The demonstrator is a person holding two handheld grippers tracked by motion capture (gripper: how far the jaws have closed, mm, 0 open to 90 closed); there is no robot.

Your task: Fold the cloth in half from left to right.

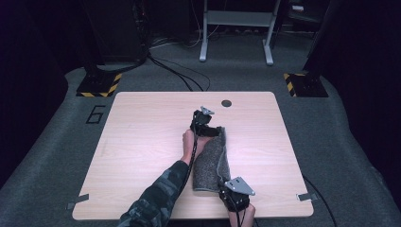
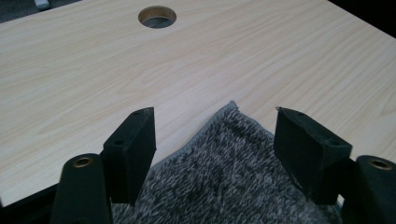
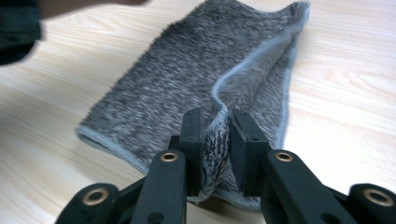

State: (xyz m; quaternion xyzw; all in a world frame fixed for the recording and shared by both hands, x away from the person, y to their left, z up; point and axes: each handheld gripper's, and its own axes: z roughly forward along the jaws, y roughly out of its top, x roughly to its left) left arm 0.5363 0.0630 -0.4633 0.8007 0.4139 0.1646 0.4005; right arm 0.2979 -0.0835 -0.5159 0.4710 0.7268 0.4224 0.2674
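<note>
The right hand-held gripper [image 3: 215, 154] is clamped on a pinched-up fold of the grey towel [image 3: 196, 79], right at the towel's near end, jaws squeezed together with the fabric bunched between them. In the high view that hand-held gripper [image 1: 235, 195] sits at about 6 o'clock on the bench [image 1: 142, 137], close to the front edge, with its grey three-cornered plate on top.

The left hand-held gripper [image 2: 215, 140] has its jaws spread wide apart, nothing between them but a corner of the towel [image 2: 224, 177] lying flat underneath. From above, it [image 1: 204, 124] is around 12 o'clock from the bench centre, at the towel's far end, with the person's camo sleeve [image 1: 156, 198] coming up from roughly 7 o'clock.

The towel [image 1: 213, 163] is folded into a long narrow strip. Its long axis runs pretty much 12 to 6, leaning a touch so the near end ends up slightly right. It's a fuzzy, heathered grey pile with a lighter grey stitched border. The right-hand edge is lifted and wavy, not lying flat, and you can see the layers opening there.

There's a round cable hole [image 1: 226, 103] in the bench at about 12 o'clock, just past the left hand-held gripper.
</note>
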